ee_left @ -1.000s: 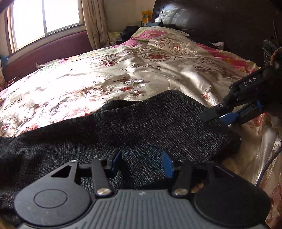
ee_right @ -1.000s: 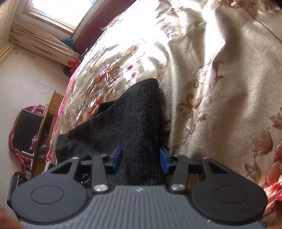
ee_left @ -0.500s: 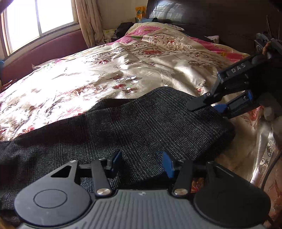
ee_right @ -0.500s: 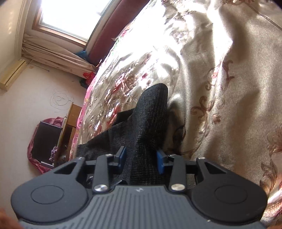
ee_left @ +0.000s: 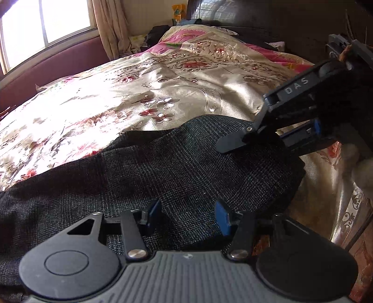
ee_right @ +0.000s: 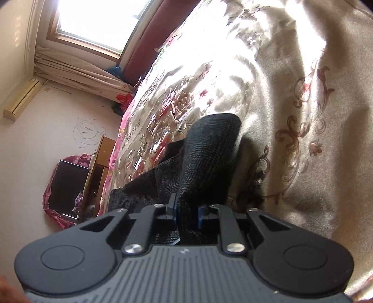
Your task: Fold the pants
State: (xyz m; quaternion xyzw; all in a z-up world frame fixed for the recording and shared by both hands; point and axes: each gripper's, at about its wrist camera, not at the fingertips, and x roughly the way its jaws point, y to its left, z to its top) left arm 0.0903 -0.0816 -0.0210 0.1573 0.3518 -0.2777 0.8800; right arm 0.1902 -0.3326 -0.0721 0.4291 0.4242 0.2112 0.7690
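Note:
Dark grey woven pants (ee_left: pixel 163 167) lie across the flowered satin bedcover (ee_left: pixel 139 93). My left gripper (ee_left: pixel 187 213) hovers open over the near edge of the pants, and its blue pads (ee_left: pixel 222 216) do not press the cloth. My right gripper (ee_left: pixel 256 144) comes in from the right at the pants' right end. In the right wrist view its jaws are closing, and my right gripper (ee_right: pixel 186 213) has a raised ridge of the pants (ee_right: pixel 209 151) pinched between its pads.
A dark headboard (ee_left: pixel 268 21) stands at the far end of the bed, with a window (ee_left: pixel 46 25) and curtain (ee_left: pixel 112 25) to the left. In the right wrist view the bedcover (ee_right: pixel 303 93) fills the right side, beside a wooden cabinet (ee_right: pixel 98 172) and a dark box (ee_right: pixel 65 184).
My right gripper has slid left onto the pants' right end and its jaws have narrowed around a fold of cloth, which now stands up as a ridge. The left gripper has stayed put.

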